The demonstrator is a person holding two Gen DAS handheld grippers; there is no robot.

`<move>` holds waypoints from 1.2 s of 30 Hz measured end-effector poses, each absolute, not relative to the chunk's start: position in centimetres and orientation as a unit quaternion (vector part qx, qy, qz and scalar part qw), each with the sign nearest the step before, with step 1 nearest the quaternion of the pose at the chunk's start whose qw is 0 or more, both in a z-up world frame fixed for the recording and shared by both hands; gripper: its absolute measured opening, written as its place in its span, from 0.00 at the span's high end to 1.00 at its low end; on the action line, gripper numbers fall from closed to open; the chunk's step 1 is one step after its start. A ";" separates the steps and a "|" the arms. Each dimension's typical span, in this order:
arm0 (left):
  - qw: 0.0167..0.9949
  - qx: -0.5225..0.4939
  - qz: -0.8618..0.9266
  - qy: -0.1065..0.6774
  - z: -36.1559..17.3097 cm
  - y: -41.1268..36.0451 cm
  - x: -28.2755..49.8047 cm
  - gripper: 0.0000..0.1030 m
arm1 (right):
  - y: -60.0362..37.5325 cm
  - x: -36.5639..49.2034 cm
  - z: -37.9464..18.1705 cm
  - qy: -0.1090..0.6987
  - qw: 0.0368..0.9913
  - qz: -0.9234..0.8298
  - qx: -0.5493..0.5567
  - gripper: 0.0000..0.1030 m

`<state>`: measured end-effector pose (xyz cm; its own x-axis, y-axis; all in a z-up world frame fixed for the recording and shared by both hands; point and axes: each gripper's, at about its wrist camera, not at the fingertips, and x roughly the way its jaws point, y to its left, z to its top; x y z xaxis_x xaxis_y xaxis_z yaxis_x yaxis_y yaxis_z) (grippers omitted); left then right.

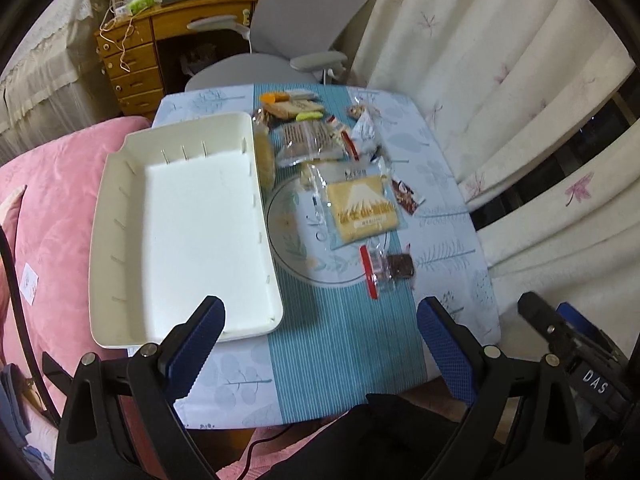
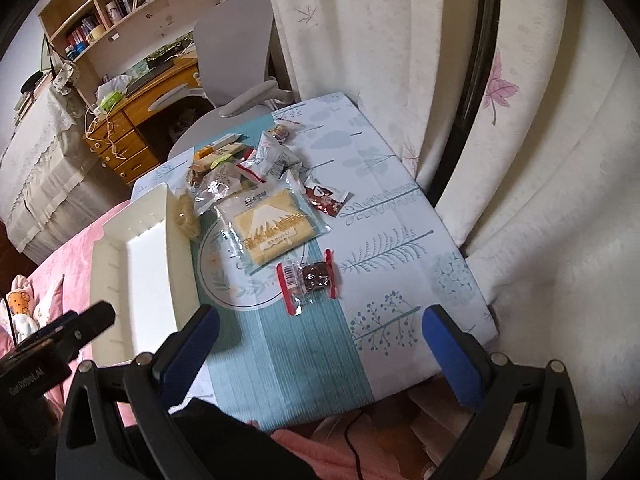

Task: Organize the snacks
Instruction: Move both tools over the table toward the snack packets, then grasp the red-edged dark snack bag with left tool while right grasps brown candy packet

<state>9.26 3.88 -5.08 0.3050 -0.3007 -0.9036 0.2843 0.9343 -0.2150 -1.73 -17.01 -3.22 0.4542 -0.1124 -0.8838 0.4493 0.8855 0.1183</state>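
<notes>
Small table (image 1: 348,364) with leaf-print cloth, curtains (image 1: 500,80) right, grey chair (image 1: 308,12) behind. White tray (image 1: 120,240) on table's left side, nothing in it. Snack packets heaped beside it: yellow mountain-print pack (image 1: 362,210) on a plate (image 1: 288,248), dark red-edged snack (image 1: 394,270) nearest, far pile (image 1: 304,128) blurry, maybe biscuits. Left gripper (image 1: 320,344) and right gripper (image 2: 320,352) both spread wide, holding nothing, above the near table edge.

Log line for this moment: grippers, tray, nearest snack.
left gripper open, holding nothing | right gripper open, holding nothing | white tray holds no snacks | nearest: brownie packet on tablecloth
</notes>
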 end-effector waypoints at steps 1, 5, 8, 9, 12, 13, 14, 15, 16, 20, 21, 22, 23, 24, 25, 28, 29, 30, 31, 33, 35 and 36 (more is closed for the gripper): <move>0.806 -0.006 -0.180 0.564 -5.2 3.8 9.4 0.07 | -17.0 -1.8 -3.3 0.492 0.836 -0.171 0.170 0.01; 0.801 0.003 -0.169 0.575 -5.6 3.0 9.4 0.07 | -17.8 -1.8 -3.6 0.486 0.838 -0.177 0.174 0.01; 0.796 0.002 -0.155 0.584 -6.0 2.1 9.7 0.07 | -18.7 -1.4 -3.8 0.484 0.839 -0.174 0.177 0.01; 0.795 0.000 -0.143 0.590 -6.3 1.7 9.9 0.07 | -19.1 -1.2 -3.9 0.483 0.841 -0.171 0.175 0.01; 0.789 -0.010 -0.114 0.604 -6.7 0.5 10.6 0.07 | -20.5 -0.2 -4.2 0.483 0.846 -0.154 0.165 0.01; 0.789 -0.015 -0.107 0.605 -6.8 0.2 10.7 0.07 | -21.0 0.1 -4.2 0.484 0.847 -0.147 0.163 0.02; 0.788 -0.018 -0.100 0.607 -6.8 -0.2 10.9 0.07 | -21.7 0.5 -4.1 0.482 0.850 -0.141 0.160 0.02; 0.787 -0.018 -0.095 0.609 -6.9 -0.6 11.1 0.07 | -22.4 0.9 -4.0 0.476 0.855 -0.134 0.156 0.02; 0.786 -0.019 -0.085 0.612 -7.1 -1.3 11.4 0.06 | -22.9 1.3 -3.9 0.472 0.859 -0.131 0.152 0.02; 0.780 -0.013 -0.058 0.623 -7.9 -3.7 12.4 0.06 | -25.8 3.1 -3.8 0.455 0.874 -0.112 0.129 0.02; 0.776 -0.007 -0.048 0.629 -8.3 -4.4 12.7 0.06 | -26.3 3.5 -4.0 0.453 0.876 -0.108 0.125 0.02; 0.771 -0.001 -0.037 0.636 -8.8 -5.2 13.0 0.06 | -26.9 3.9 -4.1 0.451 0.879 -0.103 0.119 0.02; 0.766 0.002 -0.031 0.642 -9.4 -5.8 13.3 0.06 | -27.6 4.3 -4.5 0.449 0.882 -0.095 0.111 0.02; 0.757 0.005 -0.025 0.653 -10.1 -6.7 13.6 0.06 | -28.0 4.7 -4.8 0.448 0.883 -0.090 0.105 0.02; 0.751 0.007 -0.023 0.660 -10.7 -7.2 13.8 0.06 | -28.5 5.1 -5.1 0.447 0.885 -0.084 0.098 0.02; 0.732 0.010 -0.022 0.681 -12.6 -8.9 14.3 0.06 | -29.8 6.7 -6.5 0.448 0.888 -0.062 0.077 0.02; 0.727 0.012 -0.022 0.686 -13.1 -9.3 14.4 0.06 | -30.2 7.2 -7.1 0.449 0.889 -0.056 0.068 0.02; 0.723 0.014 -0.025 0.690 -13.8 -9.9 14.7 0.06 | -30.4 7.6 -7.6 0.449 0.890 -0.049 0.059 0.02; 0.721 0.015 -0.027 0.693 -14.3 -10.3 14.8 0.06 | -30.6 8.0 -8.1 0.449 0.891 -0.043 0.051 0.02; 0.715 0.014 -0.033 0.698 -15.4 -11.1 15.0 0.06 | -30.9 8.9 -9.1 0.448 0.893 -0.032 0.032 0.02; 0.710 0.015 -0.043 0.702 -16.8 -12.1 15.2 0.06 | -31.0 9.5 -10.1 0.443 0.896 -0.015 0.018 0.02; 0.710 0.015 -0.049 0.702 -17.3 -12.5 15.3 0.06 | -31.0 9.8 -10.5 0.441 0.897 -0.007 0.014 0.02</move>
